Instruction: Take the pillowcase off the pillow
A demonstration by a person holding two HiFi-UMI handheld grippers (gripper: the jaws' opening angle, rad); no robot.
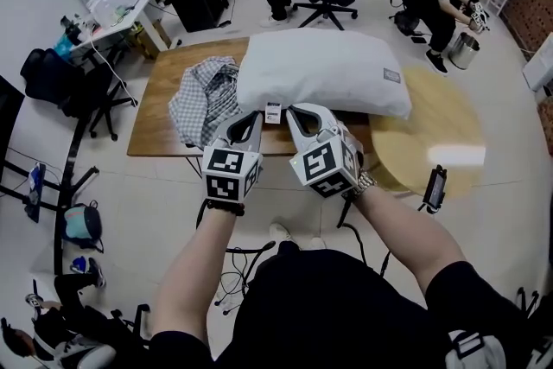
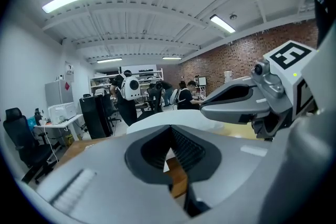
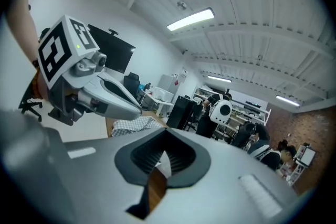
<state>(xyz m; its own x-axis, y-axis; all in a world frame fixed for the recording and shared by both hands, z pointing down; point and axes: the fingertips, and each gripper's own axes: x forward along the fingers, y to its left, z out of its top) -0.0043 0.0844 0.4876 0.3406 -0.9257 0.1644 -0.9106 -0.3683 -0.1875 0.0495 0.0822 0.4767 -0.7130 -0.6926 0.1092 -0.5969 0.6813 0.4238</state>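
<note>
Left hand-held gripper [image 1: 248, 117] and right hand-held gripper [image 1: 300, 111] are both clenched on nothing, side by side over the bench's [image 1: 155, 134] near edge. The checked pillowcase [image 1: 203, 95] lies crumpled against the white pillow [image 1: 324, 69].

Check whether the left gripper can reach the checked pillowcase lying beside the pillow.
Likely yes: the checked pillowcase lies uncovered on the table just beyond the left gripper, nothing between them. Its jaws are shut and must open first.
</note>
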